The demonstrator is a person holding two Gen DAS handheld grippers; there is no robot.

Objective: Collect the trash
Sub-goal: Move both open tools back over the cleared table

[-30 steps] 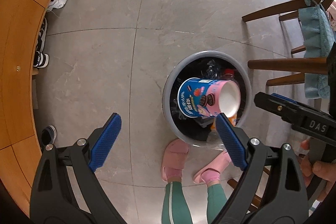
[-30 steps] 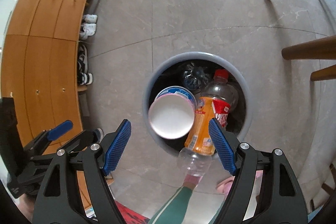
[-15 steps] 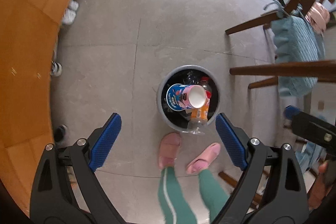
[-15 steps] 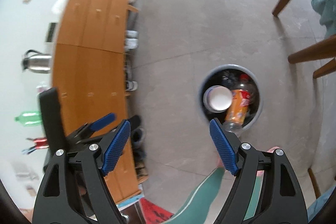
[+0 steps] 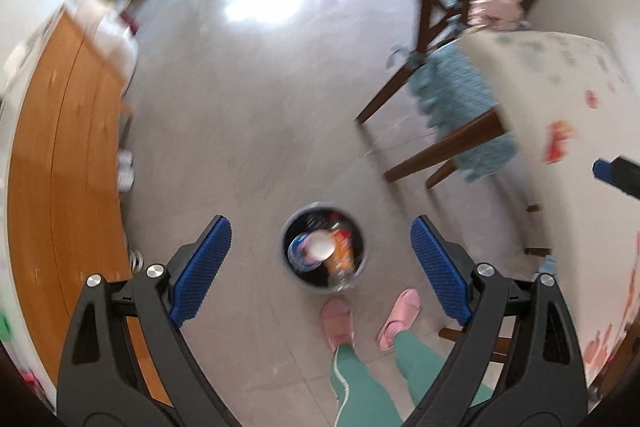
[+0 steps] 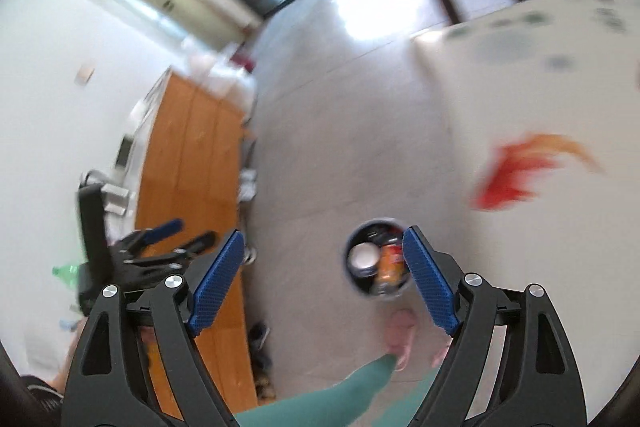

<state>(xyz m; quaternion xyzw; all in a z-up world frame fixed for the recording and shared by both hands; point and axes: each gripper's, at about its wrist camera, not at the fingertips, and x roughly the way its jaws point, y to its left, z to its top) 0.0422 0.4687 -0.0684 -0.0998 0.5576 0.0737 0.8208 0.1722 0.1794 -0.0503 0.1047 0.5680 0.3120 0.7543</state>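
The bin point(image 5: 324, 253) on the floor point(image 5: 248, 107) holds a cup point(image 5: 316, 247) and an orange-labelled bottle point(image 5: 340, 259), so that trash looks collected; any more is not visible. Both jaws gape and carry nothing: left hand-held gripper point(image 5: 320, 267), right hand-held gripper point(image 6: 320, 279). A cabinet point(image 5: 60, 167) runs along the left and a desk point(image 5: 560, 115) with chairs point(image 5: 448, 39) crowds the right, with bare floor far.

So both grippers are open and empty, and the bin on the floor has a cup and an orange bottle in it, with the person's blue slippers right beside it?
Not quite: the slippers are pink, as the left wrist view shows. The left gripper and right gripper are open and empty, and the bin holds a cup and an orange bottle.
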